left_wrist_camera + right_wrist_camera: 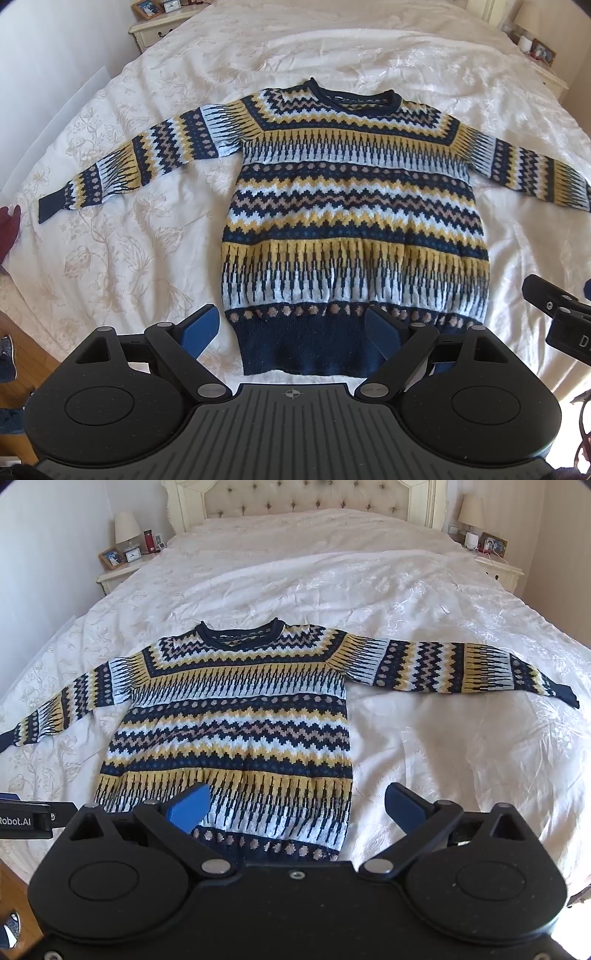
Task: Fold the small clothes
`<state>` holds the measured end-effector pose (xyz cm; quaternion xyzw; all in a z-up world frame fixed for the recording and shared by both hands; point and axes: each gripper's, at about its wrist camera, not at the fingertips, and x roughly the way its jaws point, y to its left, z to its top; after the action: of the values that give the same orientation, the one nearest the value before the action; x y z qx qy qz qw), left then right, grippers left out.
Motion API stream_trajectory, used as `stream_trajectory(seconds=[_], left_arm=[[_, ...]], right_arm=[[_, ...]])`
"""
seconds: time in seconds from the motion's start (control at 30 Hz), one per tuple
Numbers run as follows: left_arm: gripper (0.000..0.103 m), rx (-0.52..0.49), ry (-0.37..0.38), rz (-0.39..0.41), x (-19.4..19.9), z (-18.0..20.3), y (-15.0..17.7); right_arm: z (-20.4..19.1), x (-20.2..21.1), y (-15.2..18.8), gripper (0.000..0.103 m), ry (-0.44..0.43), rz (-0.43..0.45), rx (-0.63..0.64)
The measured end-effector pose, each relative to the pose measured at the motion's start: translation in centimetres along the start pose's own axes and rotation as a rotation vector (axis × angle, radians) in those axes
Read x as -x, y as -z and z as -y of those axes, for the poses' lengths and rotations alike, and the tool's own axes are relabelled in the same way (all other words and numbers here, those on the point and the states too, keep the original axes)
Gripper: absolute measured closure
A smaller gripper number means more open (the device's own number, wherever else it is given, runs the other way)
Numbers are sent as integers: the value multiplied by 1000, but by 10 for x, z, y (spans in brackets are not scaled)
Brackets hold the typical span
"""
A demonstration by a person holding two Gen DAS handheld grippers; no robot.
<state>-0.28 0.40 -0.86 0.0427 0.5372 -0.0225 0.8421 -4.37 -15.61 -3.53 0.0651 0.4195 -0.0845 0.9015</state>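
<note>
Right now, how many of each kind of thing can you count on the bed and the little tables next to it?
Sweaters: 1, the patterned sweater spread flat on the bed
Lamps: 2, left lamp and right lamp
Picture frames: 2, left frame and right frame
Clocks: 1, clock
Total: 6

Navy, mustard, pale-blue zigzag-banded sweater (354, 206), cream floral-patterned bedspread (110, 229), blue-padded black left gripper (291, 332)

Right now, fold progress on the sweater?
Done: sweater lies flat on the bed, sleeves spread. In hand: nothing; left gripper and right gripper both open above the hem. Left: every fold, sleeves then body.
</note>
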Motion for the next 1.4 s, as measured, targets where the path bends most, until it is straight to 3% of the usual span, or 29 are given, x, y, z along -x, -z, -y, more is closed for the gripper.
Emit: stream_trajectory(seconds=[0.87,1.4], left_arm=[[17,8,-6,-25,-9,-8,-3],[17,9,-2,-65,-29,-19,-17]], right_arm=[[-9,-11,-1,2,-16,-32,3],[-21,-33,-9,2,-21,-99,-23]])
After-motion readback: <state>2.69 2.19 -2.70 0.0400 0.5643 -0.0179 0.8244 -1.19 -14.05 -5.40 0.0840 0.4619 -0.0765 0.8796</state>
